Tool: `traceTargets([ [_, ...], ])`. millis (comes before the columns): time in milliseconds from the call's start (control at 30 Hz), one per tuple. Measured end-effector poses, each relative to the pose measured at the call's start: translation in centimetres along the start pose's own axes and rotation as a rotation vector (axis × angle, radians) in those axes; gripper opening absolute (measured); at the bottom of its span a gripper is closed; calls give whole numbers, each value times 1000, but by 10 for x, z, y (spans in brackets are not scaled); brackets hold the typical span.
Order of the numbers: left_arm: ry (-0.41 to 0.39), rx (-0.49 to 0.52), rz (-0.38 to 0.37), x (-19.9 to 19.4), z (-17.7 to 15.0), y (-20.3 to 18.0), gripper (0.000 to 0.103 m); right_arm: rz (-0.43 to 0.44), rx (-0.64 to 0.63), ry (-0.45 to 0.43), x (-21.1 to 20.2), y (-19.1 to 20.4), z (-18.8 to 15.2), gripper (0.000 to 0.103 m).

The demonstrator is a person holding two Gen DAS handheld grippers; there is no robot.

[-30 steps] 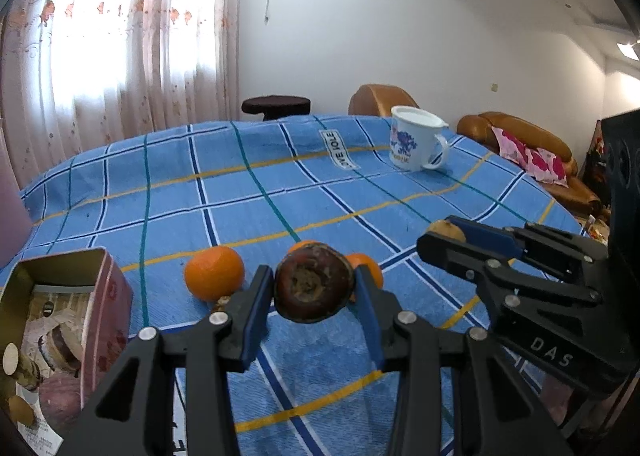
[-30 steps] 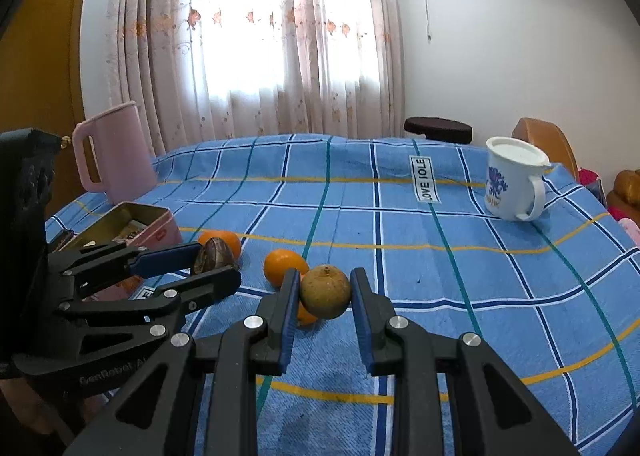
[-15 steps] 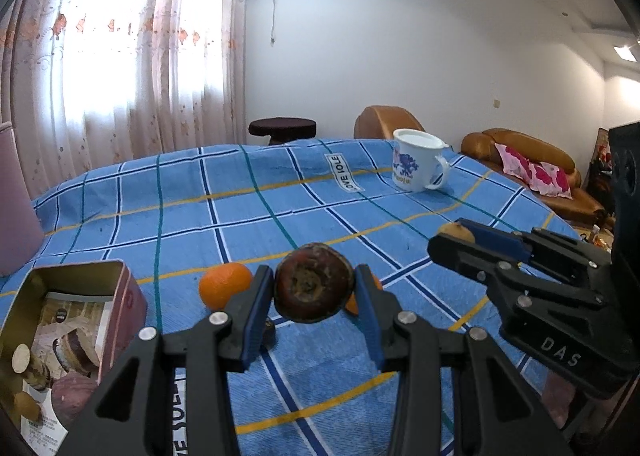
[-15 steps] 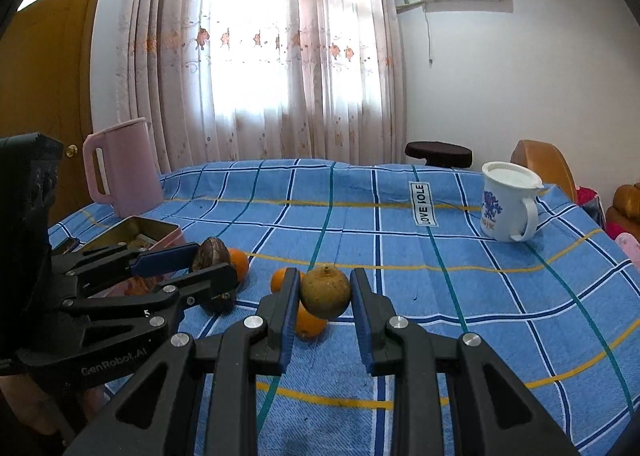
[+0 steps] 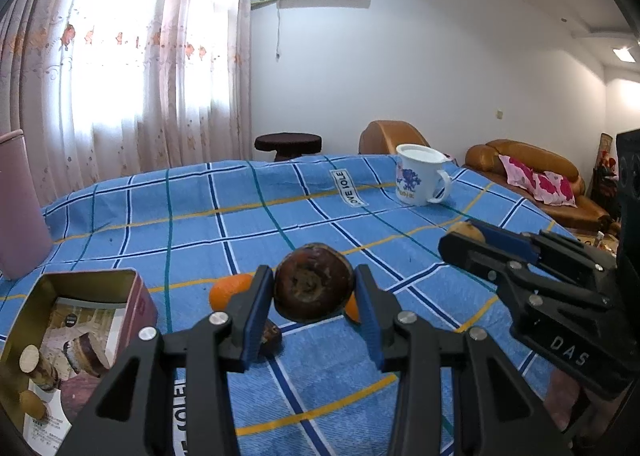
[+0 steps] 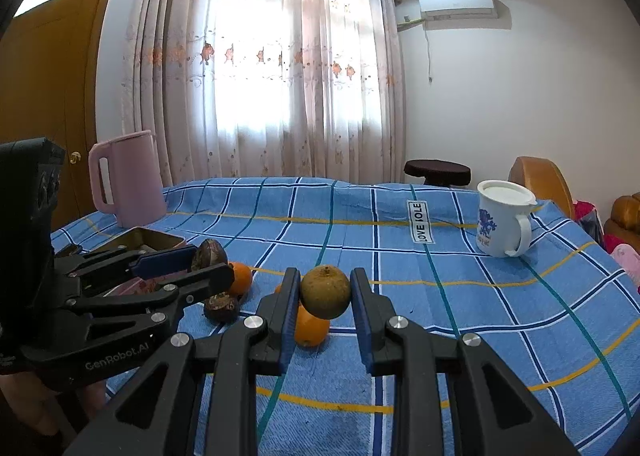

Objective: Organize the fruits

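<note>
My left gripper [image 5: 314,290] is shut on a dark brown mangosteen [image 5: 313,282] and holds it above the blue checked tablecloth [image 5: 240,216]. My right gripper [image 6: 325,294] is shut on a yellow-brown round fruit [image 6: 326,291], also held above the cloth. On the cloth below lie an orange [image 5: 229,289], a second orange [image 6: 310,327] partly hidden behind the fingers, and a small dark mangosteen [image 6: 222,306]. An open pink tin box [image 5: 80,320] stands at the lower left of the left wrist view.
A white mug with a blue print [image 5: 420,180] stands at the far right of the table. A pink jug [image 6: 126,180] stands at the far left near the tin. A sofa [image 5: 532,180] and a stool [image 5: 288,144] are beyond the table.
Both grippers have risen with their fruit and tilted up; the table fruits now sit lower, behind the fingers. Both grips are unchanged.
</note>
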State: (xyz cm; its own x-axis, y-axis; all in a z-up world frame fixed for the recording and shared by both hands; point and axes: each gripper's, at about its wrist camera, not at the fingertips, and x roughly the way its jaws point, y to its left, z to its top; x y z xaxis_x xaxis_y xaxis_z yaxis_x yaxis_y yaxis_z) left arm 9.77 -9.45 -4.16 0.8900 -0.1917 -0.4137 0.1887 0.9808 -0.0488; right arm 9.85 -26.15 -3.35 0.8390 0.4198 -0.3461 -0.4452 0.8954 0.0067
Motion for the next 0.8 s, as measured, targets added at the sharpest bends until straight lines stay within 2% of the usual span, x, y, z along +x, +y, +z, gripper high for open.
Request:
traceTargets([
  [600, -94, 21, 40, -18, -2, -5, 43, -9, -20, -87, -17, 2, -1, 27],
  [800, -92, 17, 31, -19, -3, -2, 43, -12, -29, -71, -13, 4, 0, 27],
])
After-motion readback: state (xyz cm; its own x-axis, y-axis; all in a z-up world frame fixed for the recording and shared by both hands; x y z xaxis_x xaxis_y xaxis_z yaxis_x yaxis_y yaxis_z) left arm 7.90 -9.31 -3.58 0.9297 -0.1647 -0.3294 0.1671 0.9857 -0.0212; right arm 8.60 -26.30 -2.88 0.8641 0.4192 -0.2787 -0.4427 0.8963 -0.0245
